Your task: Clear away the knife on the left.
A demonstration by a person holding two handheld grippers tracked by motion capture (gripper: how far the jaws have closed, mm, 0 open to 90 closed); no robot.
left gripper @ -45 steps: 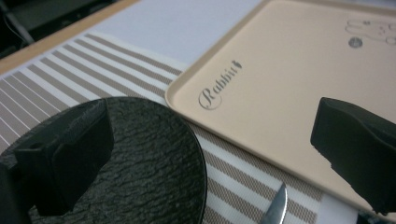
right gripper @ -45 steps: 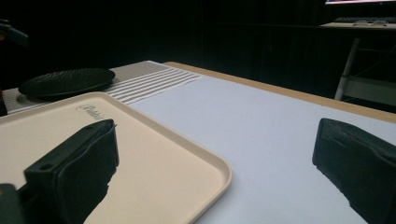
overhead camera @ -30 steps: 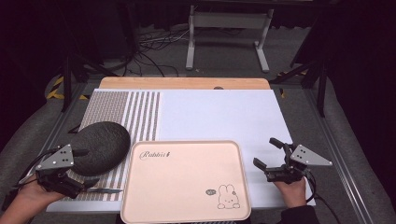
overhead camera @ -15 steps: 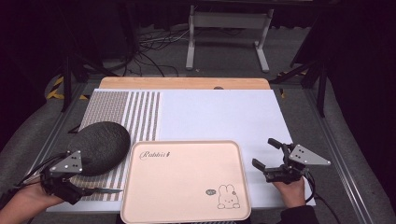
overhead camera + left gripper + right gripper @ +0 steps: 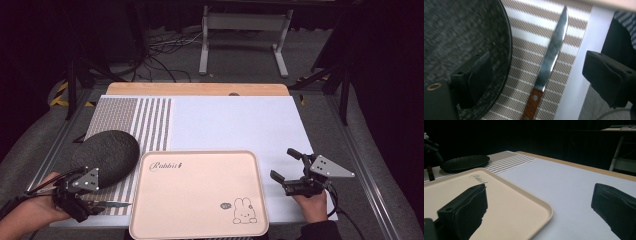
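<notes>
A knife (image 5: 114, 204) with a wooden handle (image 5: 532, 105) lies on the striped placemat (image 5: 145, 120), its blade (image 5: 554, 47) pointing at the beige tray (image 5: 200, 192). My left gripper (image 5: 83, 202) hovers over the handle end, open, with the knife (image 5: 549, 62) lying between its spread jaws and untouched. A dark round plate (image 5: 107, 152) sits just beyond the knife, and its rim (image 5: 507, 50) runs under the left jaw. My right gripper (image 5: 282, 164) is open and empty by the tray's right edge (image 5: 544, 207), above the white mat (image 5: 564, 185).
The tray, printed with a rabbit (image 5: 243, 210), takes up the near centre. The white mat (image 5: 235, 125) lies bare behind it, up to a wooden table edge (image 5: 200, 89). A metal stand (image 5: 245, 30) and cables lie on the floor beyond.
My left gripper has shifted a little right and toward the near edge, closer over the knife handle. The right gripper has barely moved.
</notes>
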